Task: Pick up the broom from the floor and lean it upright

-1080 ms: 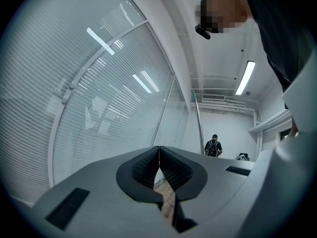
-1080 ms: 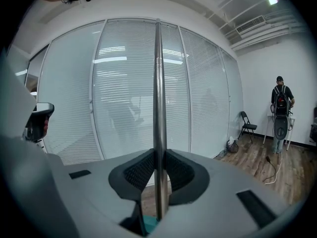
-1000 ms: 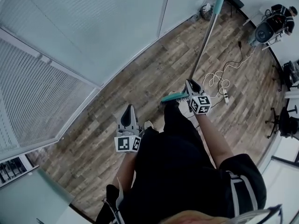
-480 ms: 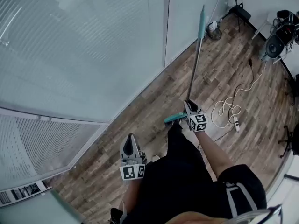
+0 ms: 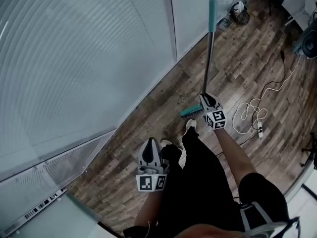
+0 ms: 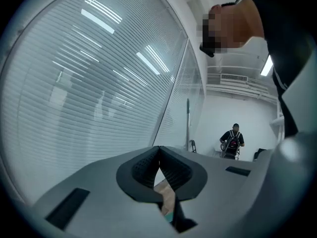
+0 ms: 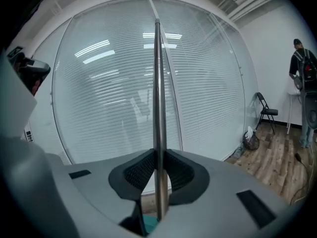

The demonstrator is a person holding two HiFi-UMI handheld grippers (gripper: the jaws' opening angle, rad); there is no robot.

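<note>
Teal at both ends and bare metal between, the broom (image 5: 208,58) is standing almost upright right now, its brush head (image 5: 190,111) sitting low at the edge of the wooden floor (image 5: 233,78) where the boards meet the glass wall (image 5: 89,58) with its blinds. I cannot tell whether the bristles are touching the boards.

The right tongs (image 5: 205,96) are gripping the pole low down, just above the brush head. In the right gripper view the pole (image 7: 158,108) is running straight up between the two pads, and the right tongs (image 7: 158,170) are pressing on it from both sides, partly closed around the metal.

The left tongs (image 5: 151,143) are hanging beside the person's leg, well apart from the broom. In the left gripper view the left tongs (image 6: 159,162) are squeezed fully together with nothing between them.

Off towards the floor's far side, a white cable (image 5: 250,114) is lying in loose loops. A folding chair (image 7: 266,114) is standing against the white wall.
</note>
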